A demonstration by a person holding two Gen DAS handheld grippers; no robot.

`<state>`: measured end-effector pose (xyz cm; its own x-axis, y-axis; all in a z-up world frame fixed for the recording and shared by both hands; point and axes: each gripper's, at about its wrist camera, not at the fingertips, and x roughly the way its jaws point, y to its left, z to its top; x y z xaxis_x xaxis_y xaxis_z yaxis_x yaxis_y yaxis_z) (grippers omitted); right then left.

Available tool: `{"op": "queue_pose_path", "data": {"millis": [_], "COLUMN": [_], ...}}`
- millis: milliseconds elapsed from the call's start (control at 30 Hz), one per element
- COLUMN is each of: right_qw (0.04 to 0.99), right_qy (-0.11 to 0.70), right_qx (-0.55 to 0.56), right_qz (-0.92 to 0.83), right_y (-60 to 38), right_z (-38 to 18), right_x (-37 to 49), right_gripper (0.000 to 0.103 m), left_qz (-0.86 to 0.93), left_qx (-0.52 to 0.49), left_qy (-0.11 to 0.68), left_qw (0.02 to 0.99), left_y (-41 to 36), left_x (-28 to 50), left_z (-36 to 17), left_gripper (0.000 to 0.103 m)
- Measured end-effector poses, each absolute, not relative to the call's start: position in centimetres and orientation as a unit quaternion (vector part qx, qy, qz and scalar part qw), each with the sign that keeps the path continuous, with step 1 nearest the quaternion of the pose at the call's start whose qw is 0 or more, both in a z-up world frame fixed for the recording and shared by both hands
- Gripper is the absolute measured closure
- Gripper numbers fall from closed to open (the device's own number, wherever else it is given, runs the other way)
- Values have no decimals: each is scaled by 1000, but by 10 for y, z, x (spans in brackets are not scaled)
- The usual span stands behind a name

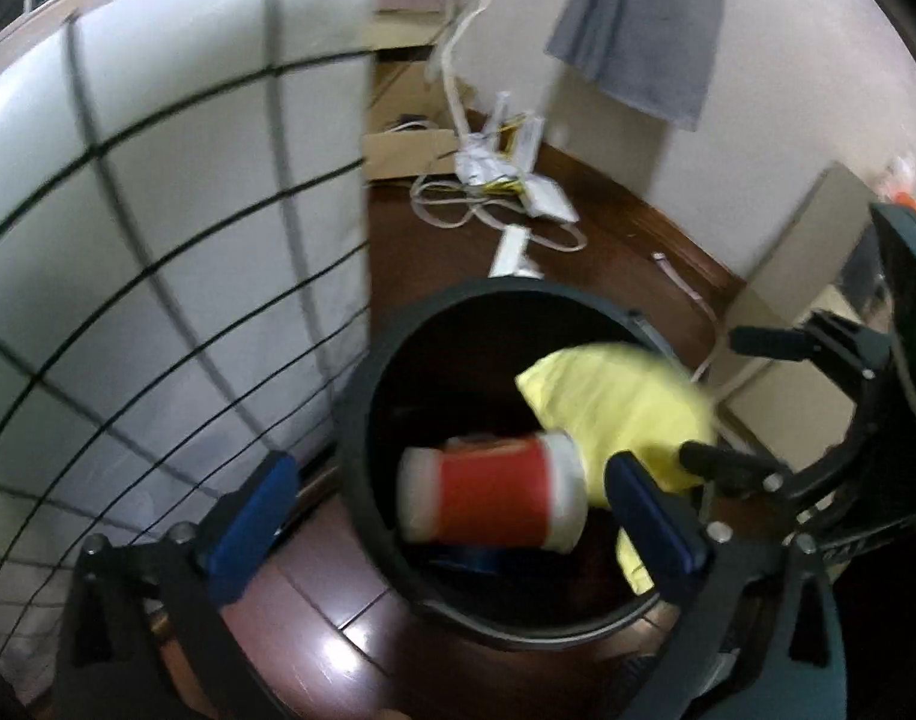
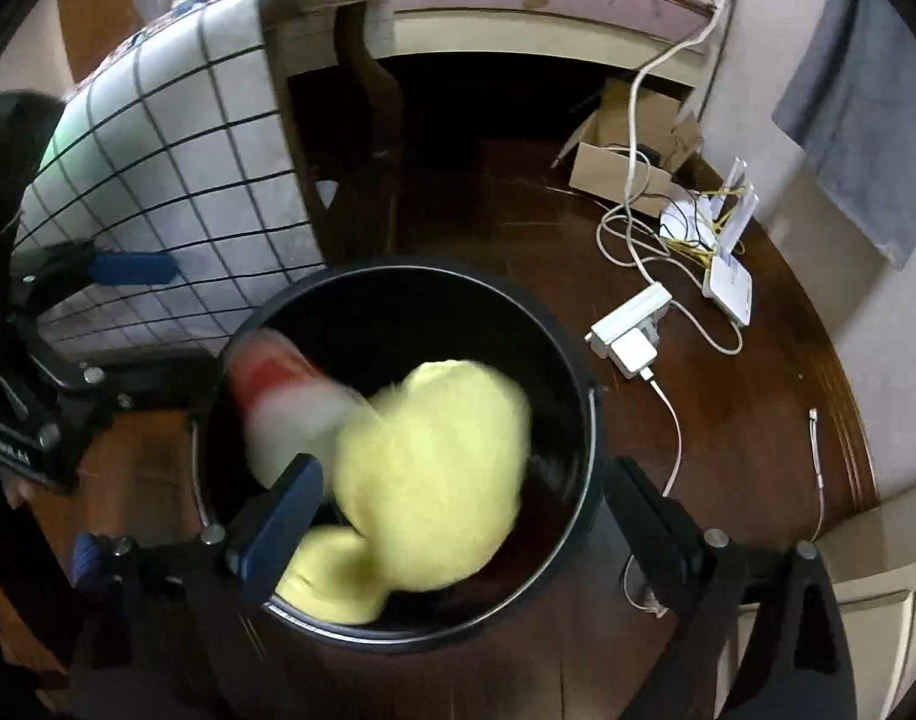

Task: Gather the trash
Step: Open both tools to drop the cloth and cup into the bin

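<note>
Dropping into black bin (image 1: 362,420): red cup (image 1: 491,495) and yellow bag (image 2: 434,480), both blurred above bin mouth. Left gripper (image 1: 452,516), right gripper (image 2: 464,516) fingers apart, nothing held. Both judged light, crushable; grip mid-body.

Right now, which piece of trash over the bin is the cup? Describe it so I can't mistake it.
Find the round black bin on the dark wood floor beside the grid-patterned mattress. Two blurred items sit in its opening, between the open fingers of the hand-held grippers. The cup is the red cylinder with white ends lying sideways; its neighbour is a soft, pale yellow wad.
</note>
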<state>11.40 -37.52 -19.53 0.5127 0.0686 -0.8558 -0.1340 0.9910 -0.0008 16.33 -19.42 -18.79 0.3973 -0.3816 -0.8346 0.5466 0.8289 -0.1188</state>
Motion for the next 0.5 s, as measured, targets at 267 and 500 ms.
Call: {"op": "queue_pose_path", "data": {"millis": [267,500], "right_qw": [876,878], "right_qy": [480,476], "right_qx": [-24,-35], "right_qz": [29,38], "right_y": [-381,-372], "right_z": [-198,-196], "right_x": [113,112], "right_gripper": [1,1], "left_qz": [-221,-220], "left_qx": [109,111], "left_qy": [456,450], "left_qw": [855,858], "left_y": [-177,-173], "left_x": [151,151], "left_z": [-195,-189], "left_gripper": [1,1]}}
